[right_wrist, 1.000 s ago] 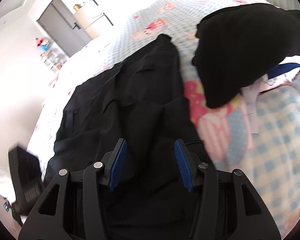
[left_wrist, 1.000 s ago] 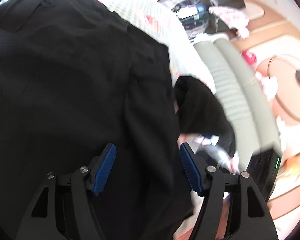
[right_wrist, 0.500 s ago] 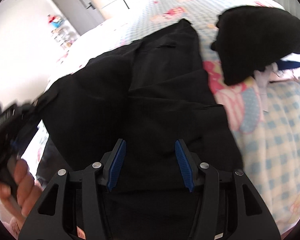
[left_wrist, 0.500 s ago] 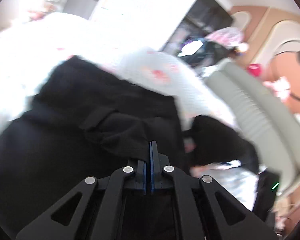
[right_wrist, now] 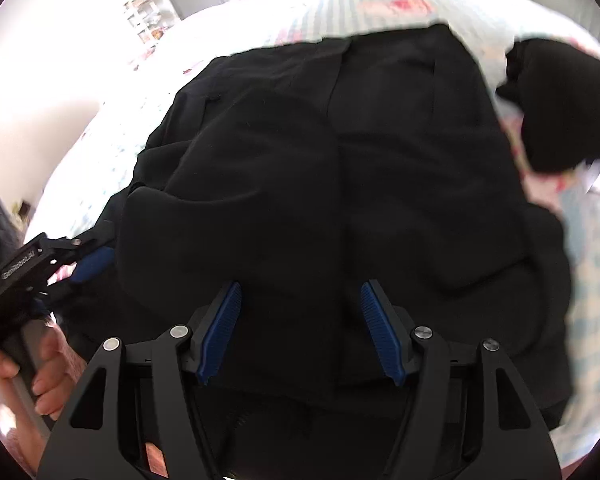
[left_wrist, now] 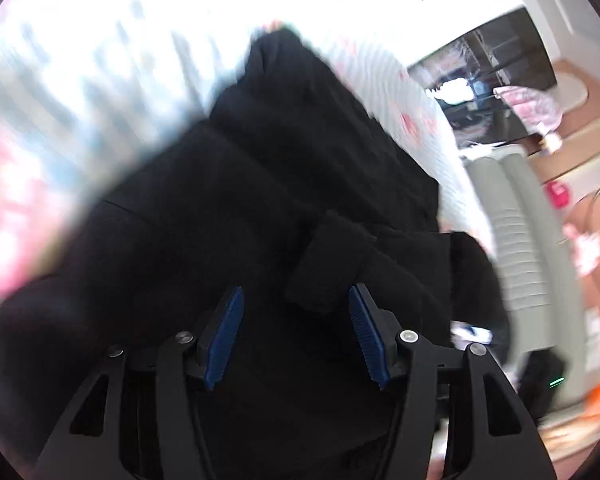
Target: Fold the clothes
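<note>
Left wrist view, blurred: the left gripper (left_wrist: 296, 332) has its blue-padded jaws spread wide, gripping nothing, with a fold of the black garment (left_wrist: 260, 208) lying between and beyond them. Right wrist view: the right gripper (right_wrist: 300, 332) is likewise wide apart and empty above the same black garment, spread on a checked bedsheet (right_wrist: 380, 4). A second black garment (right_wrist: 560, 108) lies just beside it. A hand (right_wrist: 48, 376) holds the left gripper's handle.

Both wrist cameras look down close along open fingers at the black garment (left_wrist: 260, 200) (right_wrist: 340, 160) on the bed (right_wrist: 260, 12); the right view catches the left gripper (right_wrist: 80, 256) at the bed's left edge.
</note>
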A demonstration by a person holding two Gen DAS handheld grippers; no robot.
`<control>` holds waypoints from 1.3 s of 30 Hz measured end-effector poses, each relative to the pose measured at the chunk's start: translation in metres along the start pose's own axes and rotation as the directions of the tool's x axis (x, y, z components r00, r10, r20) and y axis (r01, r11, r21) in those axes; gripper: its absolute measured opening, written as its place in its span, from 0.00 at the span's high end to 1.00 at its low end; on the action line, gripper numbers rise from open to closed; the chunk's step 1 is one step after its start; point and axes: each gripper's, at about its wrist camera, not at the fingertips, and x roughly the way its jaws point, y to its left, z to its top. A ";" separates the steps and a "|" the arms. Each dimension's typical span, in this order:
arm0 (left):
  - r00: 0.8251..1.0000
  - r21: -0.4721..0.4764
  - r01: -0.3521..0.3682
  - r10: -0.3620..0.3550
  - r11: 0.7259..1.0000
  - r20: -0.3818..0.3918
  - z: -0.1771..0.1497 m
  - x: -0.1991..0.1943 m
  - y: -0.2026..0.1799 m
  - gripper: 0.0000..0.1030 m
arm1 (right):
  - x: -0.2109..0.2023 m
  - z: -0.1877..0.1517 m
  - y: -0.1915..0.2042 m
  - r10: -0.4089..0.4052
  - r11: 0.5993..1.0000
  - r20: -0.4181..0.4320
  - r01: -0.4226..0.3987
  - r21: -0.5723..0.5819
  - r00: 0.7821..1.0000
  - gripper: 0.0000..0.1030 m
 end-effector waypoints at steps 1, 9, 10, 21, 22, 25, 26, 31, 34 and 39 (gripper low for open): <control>0.998 -0.019 0.052 -0.052 0.998 -0.023 0.003 0.008 0.001 0.45 | 0.006 0.000 0.000 -0.003 1.000 -0.016 0.003 0.012 1.000 0.38; 0.968 0.290 -0.076 0.001 0.954 0.249 -0.016 -0.043 -0.071 0.77 | -0.010 -0.005 -0.016 -0.032 0.999 -0.021 0.033 0.027 0.999 0.38; 0.951 0.321 -0.155 0.053 0.934 0.305 -0.022 -0.062 -0.073 0.77 | -0.015 -0.004 -0.019 -0.028 0.999 -0.004 0.028 0.037 1.000 0.38; 0.894 0.286 -0.413 0.326 0.865 0.307 -0.017 -0.102 -0.026 0.45 | -0.025 0.006 -0.006 -0.027 0.999 0.083 0.030 -0.030 0.996 0.33; 0.888 0.292 -0.413 0.311 0.863 0.338 -0.017 -0.095 -0.038 0.45 | -0.025 0.007 -0.004 -0.027 0.999 0.090 0.030 -0.038 0.996 0.33; 0.882 0.376 -0.441 0.316 0.815 0.348 -0.026 -0.080 -0.053 0.45 | -0.024 0.010 0.004 -0.011 0.998 0.106 0.018 -0.066 0.994 0.33; 0.884 0.399 -0.448 0.331 0.800 0.329 -0.027 -0.070 -0.054 0.45 | -0.016 0.008 0.009 0.000 0.997 0.079 0.006 -0.079 0.997 0.33; 0.810 0.395 -0.582 0.549 0.711 0.204 -0.030 -0.032 -0.030 0.43 | 0.027 -0.015 0.009 -0.096 0.989 -0.053 0.089 -0.114 0.994 0.34; 0.801 0.377 -0.595 0.562 0.710 0.206 -0.036 -0.046 -0.024 0.41 | 0.014 -0.021 -0.008 -0.188 0.978 -0.043 0.184 -0.098 0.981 0.31; 0.863 0.477 -0.500 0.372 0.723 0.341 -0.056 -0.061 -0.068 0.42 | -0.019 -0.020 -0.028 -0.104 0.995 0.008 0.104 -0.012 0.995 0.31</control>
